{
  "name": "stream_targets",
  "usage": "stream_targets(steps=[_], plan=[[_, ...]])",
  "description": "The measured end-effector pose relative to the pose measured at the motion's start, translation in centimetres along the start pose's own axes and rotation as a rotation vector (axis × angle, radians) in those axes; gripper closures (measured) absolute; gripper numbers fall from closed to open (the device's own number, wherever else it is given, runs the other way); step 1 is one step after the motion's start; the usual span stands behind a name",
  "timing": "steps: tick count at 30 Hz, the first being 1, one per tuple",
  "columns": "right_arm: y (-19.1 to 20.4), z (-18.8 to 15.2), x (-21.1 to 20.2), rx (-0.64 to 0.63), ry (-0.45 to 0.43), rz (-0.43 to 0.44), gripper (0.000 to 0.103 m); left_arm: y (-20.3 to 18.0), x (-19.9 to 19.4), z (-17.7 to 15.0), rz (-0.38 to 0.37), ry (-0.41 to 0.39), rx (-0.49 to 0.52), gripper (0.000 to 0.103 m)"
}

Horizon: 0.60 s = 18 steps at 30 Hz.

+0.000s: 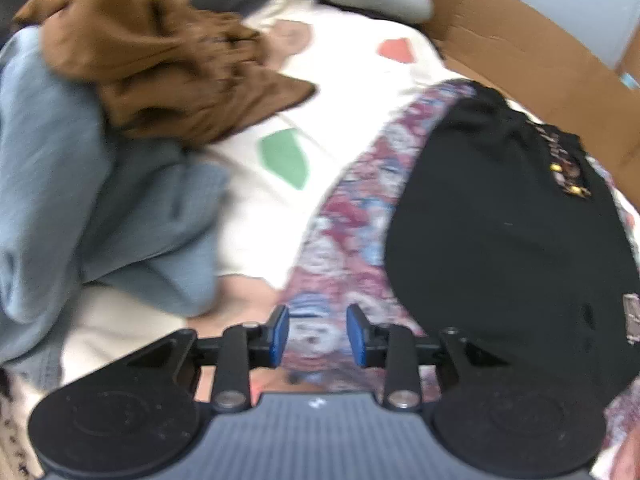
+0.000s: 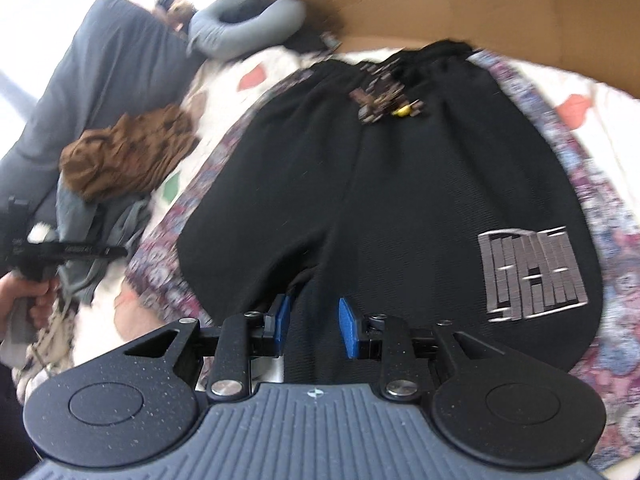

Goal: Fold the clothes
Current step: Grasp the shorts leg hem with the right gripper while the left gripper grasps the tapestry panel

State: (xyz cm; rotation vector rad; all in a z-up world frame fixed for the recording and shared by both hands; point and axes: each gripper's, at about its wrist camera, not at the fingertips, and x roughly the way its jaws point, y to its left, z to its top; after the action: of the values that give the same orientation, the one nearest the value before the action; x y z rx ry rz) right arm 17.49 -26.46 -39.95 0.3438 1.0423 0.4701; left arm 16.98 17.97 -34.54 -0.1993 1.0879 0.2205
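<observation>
- Bed sheet (image 2: 608, 120): white, printed with red and green patches, soft underlay beneath everything.
- Patterned cloth (image 1: 340, 220): maroon, blue and white print, spread flat on the sheet as the working surface.
- Shorts (image 2: 400, 200): black knit, lying flat and spread open on the patterned cloth, waistband at the far end, both legs toward me. Matte ribbed weave, a grey blocky logo (image 2: 534, 274) on one leg, a drawstring (image 2: 384, 104) with a yellow tip at the waist. I judge them light, limp and not slippery; they will drape and crease wherever lifted. Best holds are the leg hems or the waistband corners, where the fabric is doubled.
- Blue garment (image 1: 80, 200) and brown garment (image 1: 160, 52): crumpled in a heap well to the left, both soft and unfolded.
- Cardboard (image 2: 440, 4): stiff brown panel along the far edge.
- Right gripper (image 2: 314, 326): blue pads spread apart, poised over the crotch between the two legs, pinching nothing.
- Left gripper (image 1: 318, 334): pads likewise parted, empty, over the patterned cloth just left of the shorts.
</observation>
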Motion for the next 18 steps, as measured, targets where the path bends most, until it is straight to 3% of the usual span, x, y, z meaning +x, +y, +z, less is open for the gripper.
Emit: stream_targets(steps=[1,2,4,12,18], plan=[[0.4,0.0,0.6,-0.008,0.021,0.016,0.073,0.6,0.2,-0.2,0.011,-0.002,-0.012,0.071],[0.9,-0.1,1.1,-0.018,0.042,0.030,0.061,1.1,0.3,-0.5,0.021,-0.002,-0.022,0.071],[1.8,-0.4,2.3,-0.034,0.085,0.059,0.053,2.1,0.4,-1.2,0.038,-0.001,-0.040,0.071],[4.6,-1.7,6.6,-0.031,0.251,0.142,0.053,4.5,0.8,-3.5,0.016,0.017,-0.113,0.072],[5.5,-2.7,9.2,0.019,0.338,0.125,0.049,5.2,1.9,-4.6,-0.052,-0.021,-0.180,0.071]])
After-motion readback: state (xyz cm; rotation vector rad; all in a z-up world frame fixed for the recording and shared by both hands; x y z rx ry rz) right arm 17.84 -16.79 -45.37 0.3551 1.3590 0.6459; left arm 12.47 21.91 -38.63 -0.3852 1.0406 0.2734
